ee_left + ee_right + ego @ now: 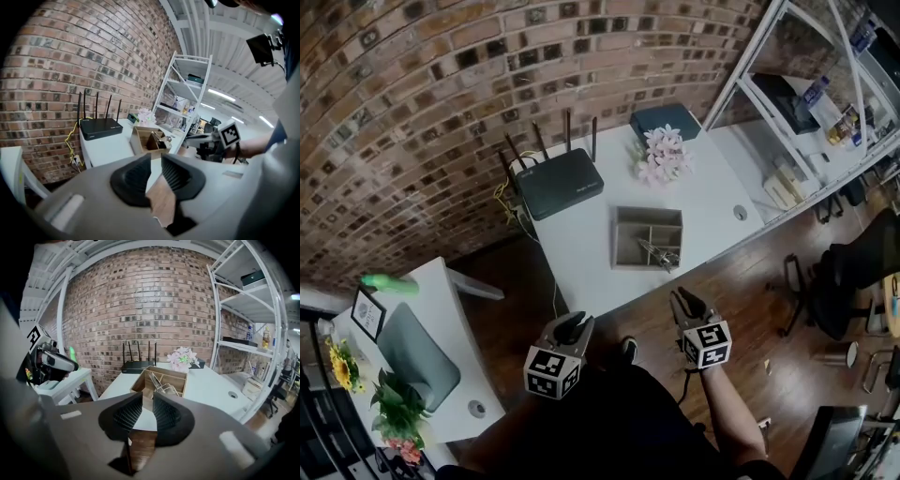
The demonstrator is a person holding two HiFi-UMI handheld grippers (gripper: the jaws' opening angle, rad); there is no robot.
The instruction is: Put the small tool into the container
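Note:
A wooden container [617, 239] with several compartments stands near the front of the white table [581, 267]. A small metal tool [659, 253] lies in its front right compartment. The tool [165, 386] and container [138, 382] also show in the right gripper view, straight ahead of the jaws. My left gripper [572, 325] hangs off the table's front edge, over the floor, its jaws a narrow gap apart with nothing between them [155, 161]. My right gripper [682, 302] is just short of the table's front corner, also slightly open and empty [147, 401].
On the table behind the container sit a black router [560, 183], a bunch of pale flowers [664, 155] and a dark box [664, 119]. A white shelf unit [806, 103] stands at the right, a small white side table [441, 319] at the left, an office chair [853, 272] at far right.

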